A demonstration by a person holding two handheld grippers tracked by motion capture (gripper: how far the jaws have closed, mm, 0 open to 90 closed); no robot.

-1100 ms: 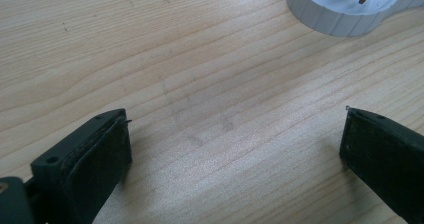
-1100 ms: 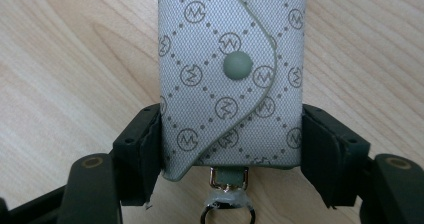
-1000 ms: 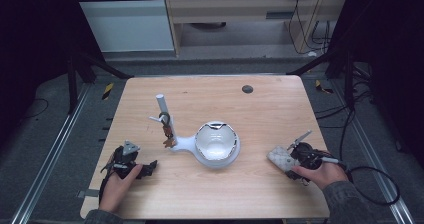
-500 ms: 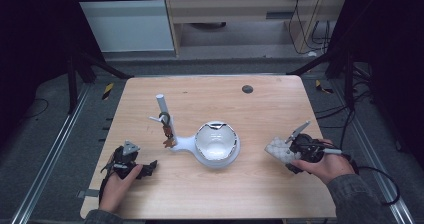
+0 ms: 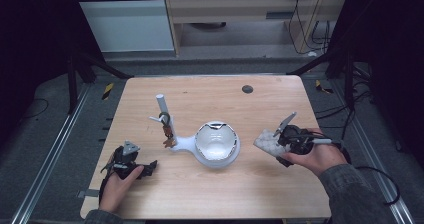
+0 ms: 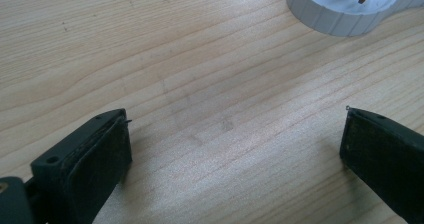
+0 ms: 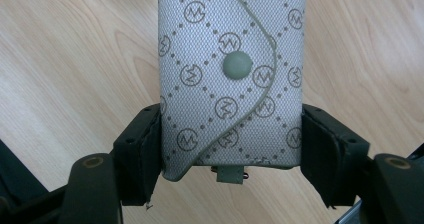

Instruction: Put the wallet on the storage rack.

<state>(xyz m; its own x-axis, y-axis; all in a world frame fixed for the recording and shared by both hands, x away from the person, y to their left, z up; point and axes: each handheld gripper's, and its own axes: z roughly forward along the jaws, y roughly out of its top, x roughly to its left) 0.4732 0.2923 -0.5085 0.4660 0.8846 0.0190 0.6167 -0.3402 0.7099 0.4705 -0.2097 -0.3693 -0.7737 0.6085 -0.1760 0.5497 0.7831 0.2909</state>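
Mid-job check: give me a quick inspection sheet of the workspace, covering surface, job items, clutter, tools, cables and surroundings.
Surface: wooden table, light scuffs, one dark round spot near the far edge.
Job's things: grey patterned pouch with a snap button; white stand with a round dish, an upright post and keys hanging on its hook.
Clutter: nothing seen.
Grippers: right tool is shut on the pouch, held off the table; left tool is open with nothing between its jaws, low over bare wood.
Cables: one trails from the right tool off the table; more lie on the floor at far right.
Surroundings: dark frame, grey floor, cabinet behind.
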